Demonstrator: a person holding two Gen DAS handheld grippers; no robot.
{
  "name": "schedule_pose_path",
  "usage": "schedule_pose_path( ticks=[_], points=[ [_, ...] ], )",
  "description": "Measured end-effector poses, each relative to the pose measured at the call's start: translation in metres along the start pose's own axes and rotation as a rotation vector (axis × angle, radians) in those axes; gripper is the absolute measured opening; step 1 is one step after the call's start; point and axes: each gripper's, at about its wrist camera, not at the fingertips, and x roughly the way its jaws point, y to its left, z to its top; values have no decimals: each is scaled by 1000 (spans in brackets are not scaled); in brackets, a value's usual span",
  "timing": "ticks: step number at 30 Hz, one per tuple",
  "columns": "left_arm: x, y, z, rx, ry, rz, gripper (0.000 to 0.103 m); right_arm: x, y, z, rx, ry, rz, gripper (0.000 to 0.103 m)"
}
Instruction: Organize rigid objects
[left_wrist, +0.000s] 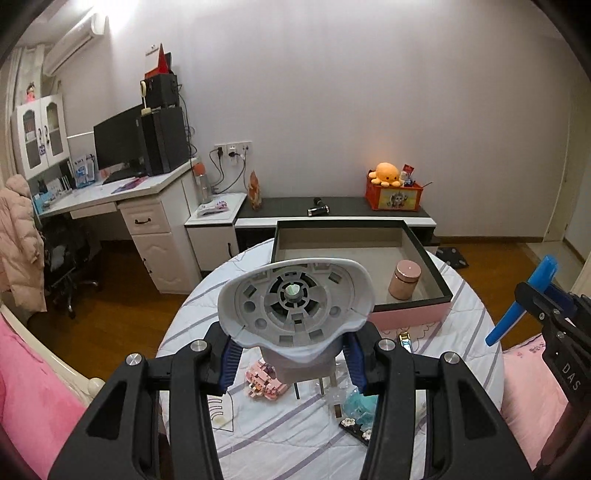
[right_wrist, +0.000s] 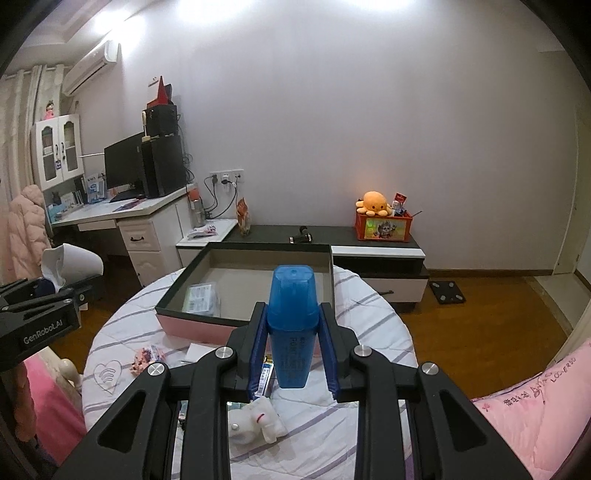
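Observation:
My left gripper (left_wrist: 291, 354) is shut on a grey-white plastic fan-like part (left_wrist: 295, 302) and holds it above the round table (left_wrist: 280, 435). My right gripper (right_wrist: 291, 354) is shut on a blue translucent bottle (right_wrist: 293, 325), upright, above the table. An open box (left_wrist: 436, 266) with dark rim and pink sides sits at the table's far side. It holds a pink jar (left_wrist: 404, 279) and, in the right wrist view, a clear packet (right_wrist: 201, 297). The right gripper with the bottle shows at the left wrist view's right edge (left_wrist: 524, 306); the left gripper shows at the right wrist view's left edge (right_wrist: 55, 291).
On the striped cloth lie a pink block toy (left_wrist: 264, 380), a teal item (left_wrist: 360, 404), a dark strip with flowers (left_wrist: 356, 428), a white plush (right_wrist: 258, 421) and small packets (right_wrist: 147, 356). Pink bedding (right_wrist: 535, 410) flanks the table. A desk (left_wrist: 110, 192) and low cabinet (left_wrist: 332, 212) stand behind.

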Motion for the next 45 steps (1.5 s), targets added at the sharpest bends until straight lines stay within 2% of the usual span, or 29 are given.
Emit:
schedule_pose_path(
  ticks=[8, 15, 23, 27, 31, 33, 38, 39, 40, 41, 42, 43, 44, 45],
  points=[
    [7, 0, 5, -6, 1, 7, 48, 4, 1, 3, -4, 0, 2, 28],
    [56, -3, 27, 11, 52, 23, 48, 29, 1, 16, -28, 13, 15, 28],
    [140, -15, 60, 52, 164, -30, 48, 101, 8, 42, -82, 79, 40, 28],
    [179, -25, 70, 93, 216, -13, 48, 142, 11, 48, -107, 134, 67, 28],
    [213, -31, 70, 111, 284, -18, 48, 187, 14, 48, -124, 207, 121, 28],
    [227, -31, 70, 119, 305, 2, 48, 203, 15, 46, -131, 238, 144, 28],
    [247, -33, 66, 129, 353, 10, 49, 227, 14, 43, -129, 267, 169, 28],
    [251, -33, 65, 131, 363, 0, 51, 229, 14, 43, -126, 268, 179, 28],
    [254, -32, 65, 132, 373, -3, 60, 232, 13, 43, -122, 272, 190, 28],
    [254, -32, 65, 132, 378, -1, 67, 233, 13, 43, -120, 276, 194, 32],
    [254, -31, 65, 133, 367, 4, 80, 233, 13, 42, -120, 274, 194, 45],
    [252, -32, 66, 136, 351, 12, 90, 232, 13, 42, -120, 266, 189, 55],
    [249, -32, 67, 141, 328, 31, 92, 231, 12, 41, -119, 253, 177, 71],
    [247, -31, 67, 146, 318, 45, 92, 229, 11, 41, -120, 242, 167, 78]
  ],
)
